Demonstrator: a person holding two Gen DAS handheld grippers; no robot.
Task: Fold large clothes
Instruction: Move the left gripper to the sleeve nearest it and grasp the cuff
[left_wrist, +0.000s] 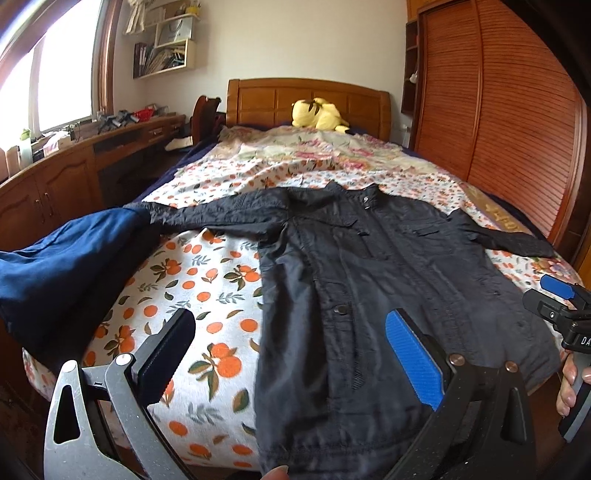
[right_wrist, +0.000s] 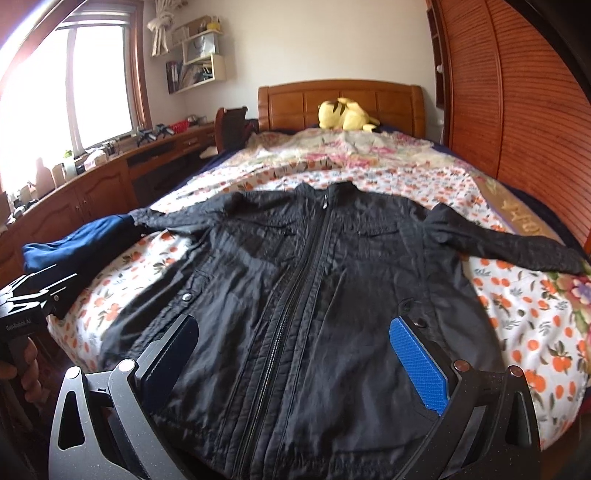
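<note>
A: Jacket (left_wrist: 369, 266) first, in the left wrist view: black, zipped, spread face-up on the orange-print bedspread (left_wrist: 207, 280), filling the centre and right of the frame. Its collar points toward the headboard at the top, its hem toward the bottom edge, so its long axis runs straight away from the left gripper (left_wrist: 291, 354).

B: And that gripper?

A: Its jaws stand wide apart, holding nothing; the hem's left corner lies between and below them. The right gripper (left_wrist: 554, 295) shows at the right edge, beside the jacket's far side. A blue garment (left_wrist: 74, 266) sits at left, touching one sleeve cuff.

B: The right wrist view?

A: There the jacket (right_wrist: 306, 288) is centred, the zipper running up the middle. The right gripper (right_wrist: 295, 354) is spread wide and empty above the lower front. Both sleeves show outstretched; the right-hand sleeve (right_wrist: 517, 243) is clearer here. The left gripper (right_wrist: 33, 299) appears at lower left.

B: Which is nearer which side?

A: Judging by this, each hovers near its own hem corner.
</note>
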